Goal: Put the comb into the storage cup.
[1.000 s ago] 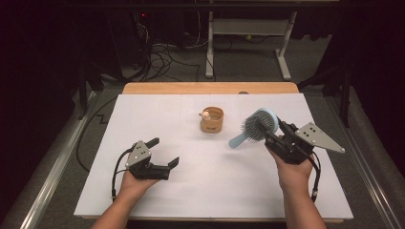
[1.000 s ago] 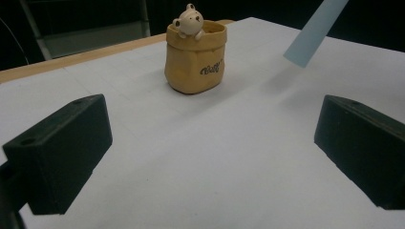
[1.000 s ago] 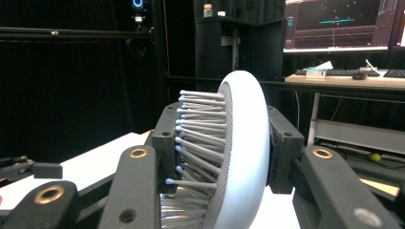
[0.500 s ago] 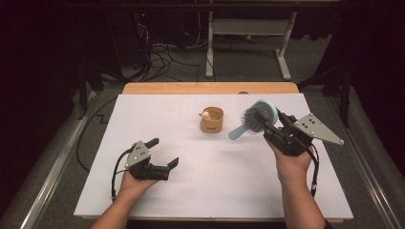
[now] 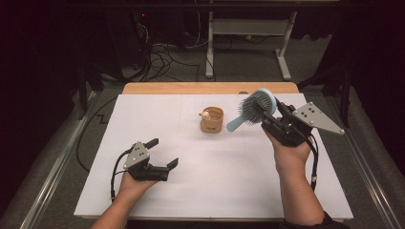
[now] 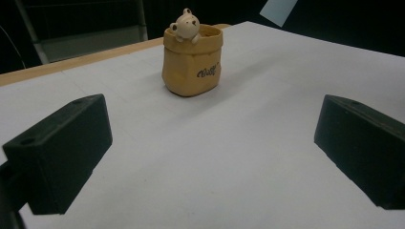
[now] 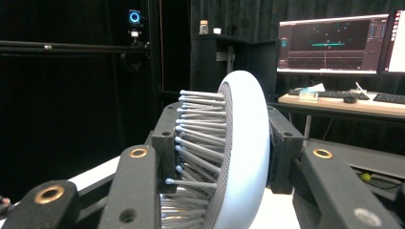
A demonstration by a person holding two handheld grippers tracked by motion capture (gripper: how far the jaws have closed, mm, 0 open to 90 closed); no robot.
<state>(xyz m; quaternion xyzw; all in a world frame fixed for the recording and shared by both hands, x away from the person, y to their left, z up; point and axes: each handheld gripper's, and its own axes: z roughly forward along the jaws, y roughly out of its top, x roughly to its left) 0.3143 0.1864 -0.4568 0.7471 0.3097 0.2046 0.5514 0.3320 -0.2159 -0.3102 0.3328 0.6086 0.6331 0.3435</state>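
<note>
Nearest the person's edge of the desk [image 5: 143,109], the left hand [image 5: 131,185] rests on the white sheet and holds the left gripper [image 5: 161,153] low over it. Its jaws stand wide apart with nothing between them; in the left gripper view the two black blocks sit far to either side with bare white surface in the gap.

Farther in and over to the right, the right hand [image 5: 288,156] is lifted off the desk and holds the right gripper [image 5: 271,118] tilted up and away. Its jaws are clamped on the head of a pale blue hairbrush [image 5: 251,110]. In the right gripper view one jaw presses among the grey bristles and the other against the smooth blue back of the hairbrush [image 7: 239,157], so the head stands on edge between them. Seen from the high view, the brush's long axis runs slantwise: the round head sits up by the jaws, and the handle points down and to the left, toward the middle of the desk, its tip hanging in the air. The bristles face left and toward the person.

Just beyond the handle's tip, near the centre of the desk, stands a small tan sack-shaped pot [image 5: 212,120] with a little bear figure peeking over its rim. It stands upright, clear of the brush. The left gripper view looks straight at the pot [image 6: 192,59].
</note>
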